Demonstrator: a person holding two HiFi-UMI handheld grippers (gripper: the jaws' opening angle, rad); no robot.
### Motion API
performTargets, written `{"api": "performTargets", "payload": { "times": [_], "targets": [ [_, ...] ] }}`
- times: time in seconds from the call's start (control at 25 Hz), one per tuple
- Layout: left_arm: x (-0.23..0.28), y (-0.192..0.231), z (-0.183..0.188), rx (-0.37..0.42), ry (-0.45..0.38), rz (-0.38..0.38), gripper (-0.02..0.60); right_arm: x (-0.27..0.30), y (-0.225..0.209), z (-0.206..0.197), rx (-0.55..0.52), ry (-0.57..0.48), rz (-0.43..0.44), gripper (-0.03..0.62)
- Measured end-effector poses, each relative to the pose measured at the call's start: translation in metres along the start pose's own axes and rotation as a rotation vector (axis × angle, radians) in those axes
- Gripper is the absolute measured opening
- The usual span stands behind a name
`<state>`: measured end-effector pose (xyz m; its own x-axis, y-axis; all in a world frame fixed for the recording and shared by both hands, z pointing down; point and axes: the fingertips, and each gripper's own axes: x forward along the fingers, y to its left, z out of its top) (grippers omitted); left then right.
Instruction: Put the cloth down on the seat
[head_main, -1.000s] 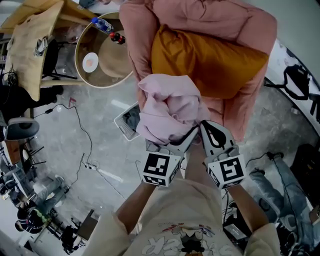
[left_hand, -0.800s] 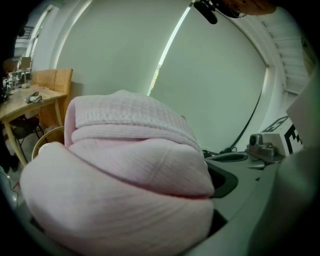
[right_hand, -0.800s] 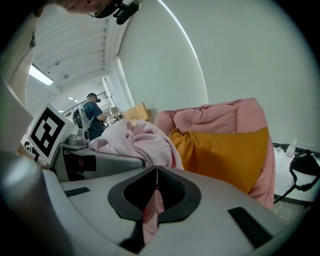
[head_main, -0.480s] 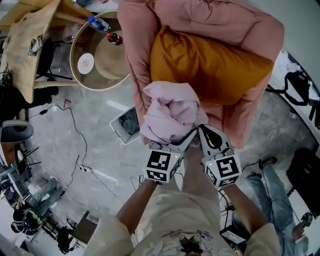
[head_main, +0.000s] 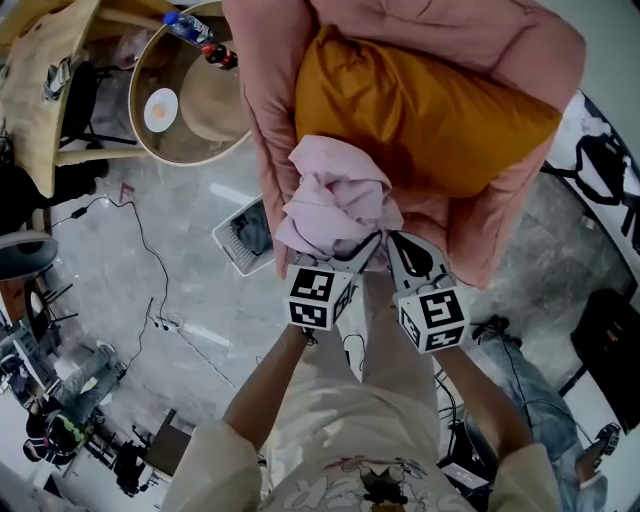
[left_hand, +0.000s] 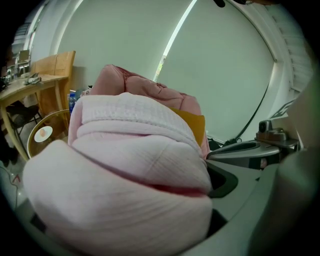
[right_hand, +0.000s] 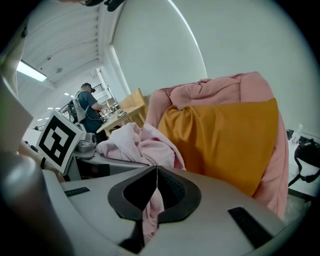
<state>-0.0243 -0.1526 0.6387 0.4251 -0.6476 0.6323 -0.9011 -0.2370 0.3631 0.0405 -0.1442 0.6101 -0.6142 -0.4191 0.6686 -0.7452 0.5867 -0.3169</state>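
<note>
A crumpled pale pink cloth (head_main: 335, 195) hangs bunched over the front edge of a pink armchair (head_main: 480, 40), just in front of its orange cushion (head_main: 420, 110). My left gripper (head_main: 362, 250) reaches up into the bundle from below with its fingers drawn together on the cloth. In the left gripper view the cloth (left_hand: 125, 170) fills the frame and hides the jaws. My right gripper (head_main: 398, 245) sits close beside it on the right. Its jaws are shut, with a strip of the cloth (right_hand: 150, 205) pinched between them, and the cushion (right_hand: 225, 140) lies straight ahead.
Left of the armchair stands a round wooden table (head_main: 215, 100) with a plate (head_main: 160, 108) and a bottle (head_main: 185, 27). A grey box (head_main: 245, 235) and cables (head_main: 150, 280) lie on the floor. A wooden desk (head_main: 40, 90) is at far left and a person (right_hand: 90, 102) stands beyond.
Both grippers have carried the cloth forward, closer to the armchair and the orange cushion. Their hold on the bundle looks the same.
</note>
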Motion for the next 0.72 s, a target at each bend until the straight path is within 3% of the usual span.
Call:
{"api": "performTargets", "payload": {
  "times": [0.72],
  "targets": [
    [0.042,0.036,-0.051,-0.066,0.076,0.036,0.463,0.032,-0.015,-0.034,0.029,0.081,-0.014,0.018]
  ]
}}
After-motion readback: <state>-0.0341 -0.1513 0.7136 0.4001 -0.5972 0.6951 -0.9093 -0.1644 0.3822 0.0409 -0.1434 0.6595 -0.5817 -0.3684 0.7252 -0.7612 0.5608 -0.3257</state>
